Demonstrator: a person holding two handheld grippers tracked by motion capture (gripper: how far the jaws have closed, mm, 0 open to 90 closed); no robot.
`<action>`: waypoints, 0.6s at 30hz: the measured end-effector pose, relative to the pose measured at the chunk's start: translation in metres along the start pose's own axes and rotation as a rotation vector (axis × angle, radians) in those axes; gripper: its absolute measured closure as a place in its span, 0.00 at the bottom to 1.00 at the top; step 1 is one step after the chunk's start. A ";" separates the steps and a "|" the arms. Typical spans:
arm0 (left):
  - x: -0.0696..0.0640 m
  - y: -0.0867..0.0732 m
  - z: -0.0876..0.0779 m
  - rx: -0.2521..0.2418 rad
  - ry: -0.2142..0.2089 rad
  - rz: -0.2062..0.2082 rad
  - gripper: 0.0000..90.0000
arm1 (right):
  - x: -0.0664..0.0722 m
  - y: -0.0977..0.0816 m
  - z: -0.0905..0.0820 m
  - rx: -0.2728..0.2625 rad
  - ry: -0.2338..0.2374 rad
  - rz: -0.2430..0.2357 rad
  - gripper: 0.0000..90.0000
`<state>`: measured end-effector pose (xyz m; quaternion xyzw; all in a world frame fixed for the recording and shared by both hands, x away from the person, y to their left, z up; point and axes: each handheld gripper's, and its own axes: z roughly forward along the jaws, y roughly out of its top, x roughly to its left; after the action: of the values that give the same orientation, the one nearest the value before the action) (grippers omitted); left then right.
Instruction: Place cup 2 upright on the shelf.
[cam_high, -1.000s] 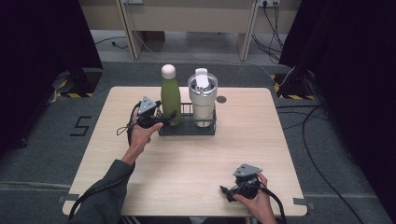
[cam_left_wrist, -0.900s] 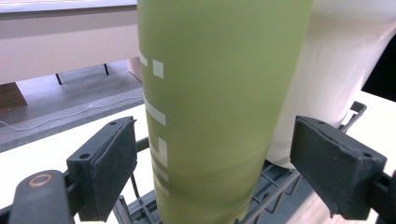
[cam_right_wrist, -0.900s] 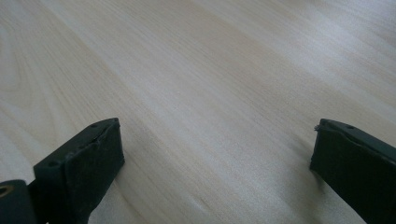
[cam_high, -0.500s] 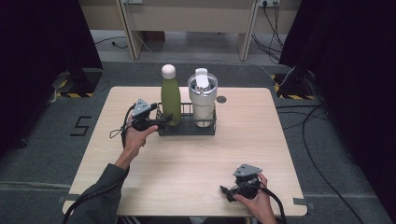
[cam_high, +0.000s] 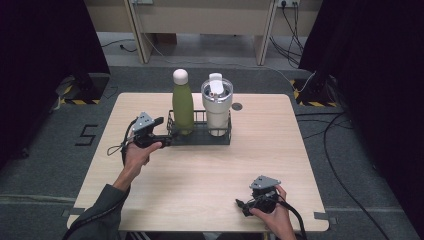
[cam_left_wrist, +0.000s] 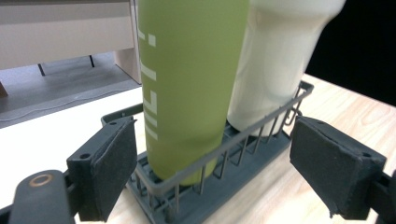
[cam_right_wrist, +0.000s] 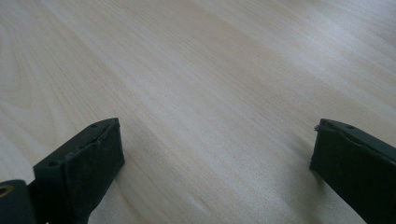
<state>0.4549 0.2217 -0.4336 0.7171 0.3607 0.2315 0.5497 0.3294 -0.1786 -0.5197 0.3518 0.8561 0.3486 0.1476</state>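
Low in the frame, my right gripper (cam_high: 246, 206) rests on the bare table (cam_high: 200, 175), jaws apart, holding nothing; I judge it parked. Further up, left of centre, my left gripper (cam_high: 167, 141) stands apart, empty, just beside the wire rack (cam_high: 200, 138), which keeps the green bottle (cam_high: 183, 102) and white tumbler (cam_high: 217, 105) upright.

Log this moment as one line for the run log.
left gripper: open, at rack end, facing green bottle | right gripper: open, empty, over table | rack: holds bottle, white tumbler
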 end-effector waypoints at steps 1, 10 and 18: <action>-0.001 -0.001 -0.002 0.003 -0.002 0.000 0.16 | 0.001 0.000 0.000 0.002 0.001 0.006 0.03; -0.007 -0.008 -0.018 0.010 -0.014 0.008 0.16 | 0.000 0.000 0.000 0.001 0.000 0.003 0.03; -0.015 -0.021 -0.029 0.022 -0.030 0.006 0.16 | 0.001 0.000 0.000 0.001 0.001 0.005 0.03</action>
<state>0.4195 0.2310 -0.4440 0.7275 0.3526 0.2184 0.5466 0.3289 -0.1782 -0.5197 0.3539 0.8555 0.3486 0.1460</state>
